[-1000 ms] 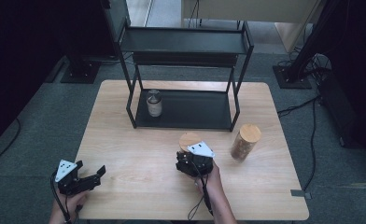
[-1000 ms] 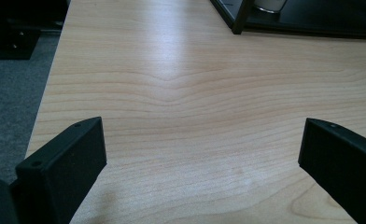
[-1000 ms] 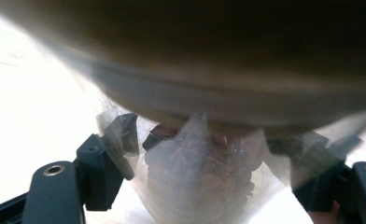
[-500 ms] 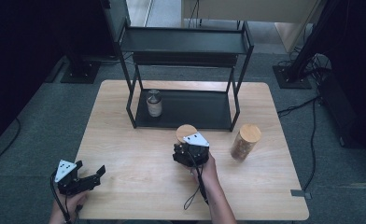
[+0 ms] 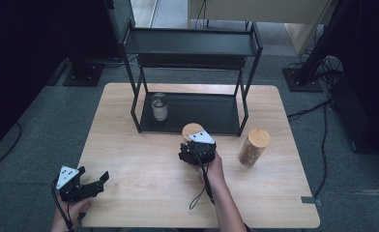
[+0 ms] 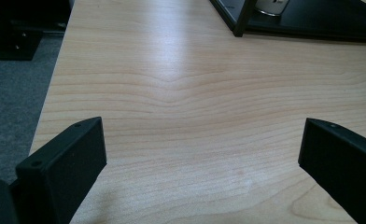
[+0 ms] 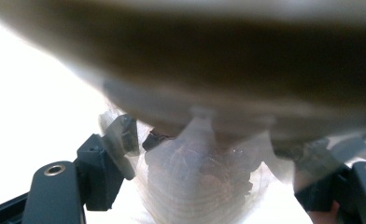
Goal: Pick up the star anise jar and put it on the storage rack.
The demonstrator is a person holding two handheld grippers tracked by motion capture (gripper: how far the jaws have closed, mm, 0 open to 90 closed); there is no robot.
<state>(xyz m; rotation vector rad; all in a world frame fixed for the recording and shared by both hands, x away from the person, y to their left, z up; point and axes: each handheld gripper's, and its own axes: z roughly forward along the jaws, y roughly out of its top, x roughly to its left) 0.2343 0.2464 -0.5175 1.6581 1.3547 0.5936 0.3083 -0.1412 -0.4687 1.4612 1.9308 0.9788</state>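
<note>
Wood table [image 5: 144, 169] | right claw [image 5: 193, 142] grips jar [image 7: 200, 177], seemingly upright

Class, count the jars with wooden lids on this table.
2: one jar held in the right gripper near the shelf; the other standing at the table's right.

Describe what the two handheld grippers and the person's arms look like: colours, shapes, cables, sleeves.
Both are black, blocky tools. The left gripper and the right gripper each carry a pale grey three-cornered plate on top, with dark dots visible on the right one. A thin black cable trails from each toward the person. The left gripper view shows flat, squared black jaws with small screw holes. The forearms are bare; no sleeves show.
</note>
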